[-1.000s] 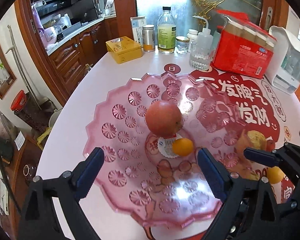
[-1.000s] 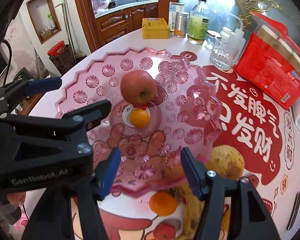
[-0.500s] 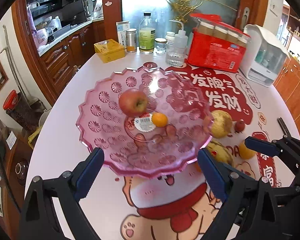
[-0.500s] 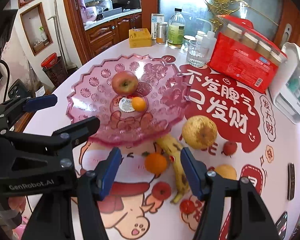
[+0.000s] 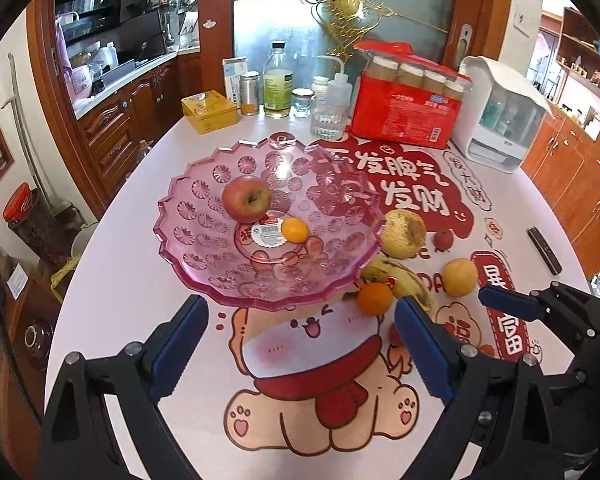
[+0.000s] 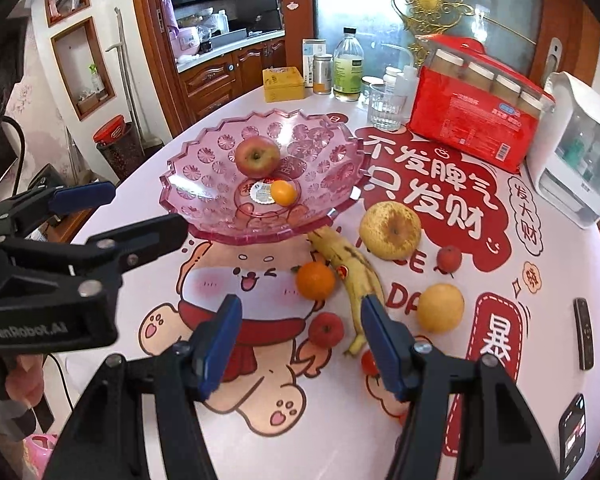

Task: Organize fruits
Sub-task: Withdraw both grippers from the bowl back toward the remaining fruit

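While both grippers, left gripper (image 5: 300, 344) and right gripper (image 6: 298, 346), hang open, empty: orange (image 6: 315, 280) just outside pink bowl (image 6: 204, 152) rim, touching banana (image 6: 350, 270). Approach from banana-free side, close gently.

Home kitchen, wooden cabinets (image 5: 132, 120), countertop appliances (image 6: 188, 38), dining table (image 5: 140, 280)

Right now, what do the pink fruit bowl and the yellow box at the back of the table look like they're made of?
The pink fruit bowl looks like moulded translucent plastic, possibly glass: the table print shows through it, and it carries pressed flower patterns, a scalloped rim and glossy highlights. The yellow box looks like a painted metal tin: crisp edges, a flat lid and a slight sheen. Cardboard can't be ruled out.
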Action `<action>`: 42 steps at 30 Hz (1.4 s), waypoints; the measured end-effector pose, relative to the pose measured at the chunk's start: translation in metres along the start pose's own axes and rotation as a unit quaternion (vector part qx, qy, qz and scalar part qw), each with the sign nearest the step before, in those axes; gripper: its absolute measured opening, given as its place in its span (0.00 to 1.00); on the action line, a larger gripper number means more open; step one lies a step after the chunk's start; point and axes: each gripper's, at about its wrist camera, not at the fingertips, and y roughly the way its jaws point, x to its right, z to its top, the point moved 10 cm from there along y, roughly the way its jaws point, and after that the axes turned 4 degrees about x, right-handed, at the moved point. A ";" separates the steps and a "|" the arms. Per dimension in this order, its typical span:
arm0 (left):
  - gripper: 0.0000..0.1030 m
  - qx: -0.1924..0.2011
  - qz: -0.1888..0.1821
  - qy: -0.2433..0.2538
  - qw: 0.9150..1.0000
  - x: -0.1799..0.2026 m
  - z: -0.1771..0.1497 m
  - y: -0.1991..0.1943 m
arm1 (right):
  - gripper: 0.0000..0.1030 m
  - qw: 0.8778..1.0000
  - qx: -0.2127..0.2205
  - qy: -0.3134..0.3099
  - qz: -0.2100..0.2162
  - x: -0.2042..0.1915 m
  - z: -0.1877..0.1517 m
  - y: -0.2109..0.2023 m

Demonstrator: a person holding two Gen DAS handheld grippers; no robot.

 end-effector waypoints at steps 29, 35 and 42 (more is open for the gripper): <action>0.91 0.002 -0.009 0.019 1.000 0.048 -0.035 -0.017 | 0.60 0.998 0.041 0.052 -0.019 0.065 -0.042 -0.036; 0.91 0.000 0.006 0.021 1.000 0.046 -0.050 -0.004 | 0.60 0.997 0.045 0.054 -0.031 0.079 -0.056 -0.036; 0.91 -0.018 0.004 0.020 1.000 0.050 -0.066 0.018 | 0.60 0.998 0.025 0.060 -0.024 0.088 -0.073 -0.018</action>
